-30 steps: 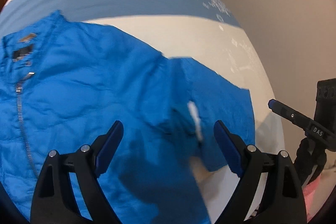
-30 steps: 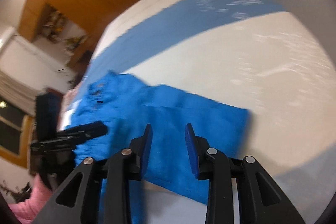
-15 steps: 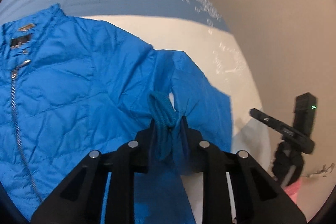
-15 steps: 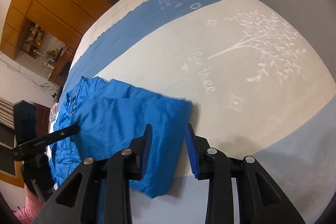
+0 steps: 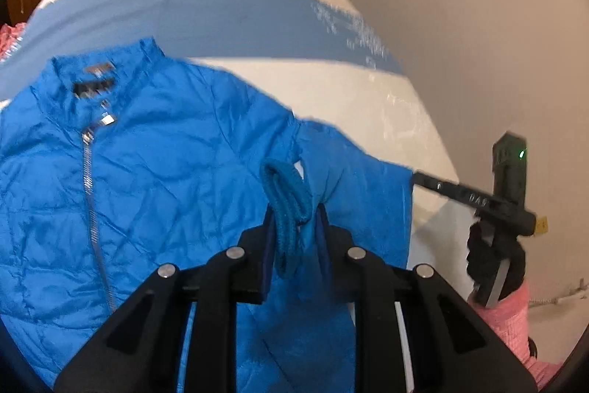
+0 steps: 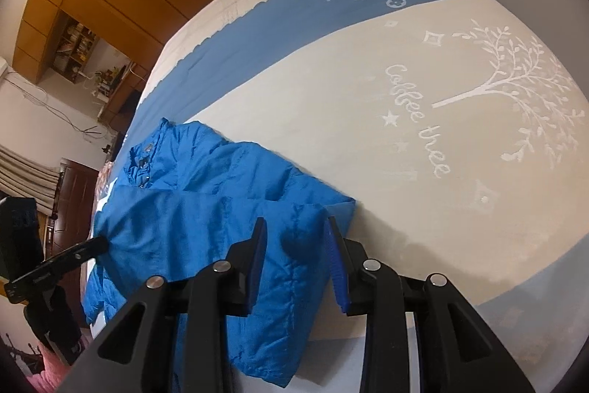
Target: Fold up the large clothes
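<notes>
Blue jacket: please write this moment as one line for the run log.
left gripper: shut on sleeve cuff | right gripper: open over folded sleeve | blue jacket: zipped, flat on bed

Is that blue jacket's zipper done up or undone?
Done up: the zipper runs closed down the blue jacket, nearly to its collar.

Warm, dim indoor light, source out of view. Left wrist view: soft motion blur across the jacket (image 5: 154,179) collar and bedspread (image 5: 228,13) print; black fisheye corners. Right wrist view sharper; bedspread lettering legible, strong barrel distortion at edges, soft shadow beside the jacket's folded edge.
</notes>
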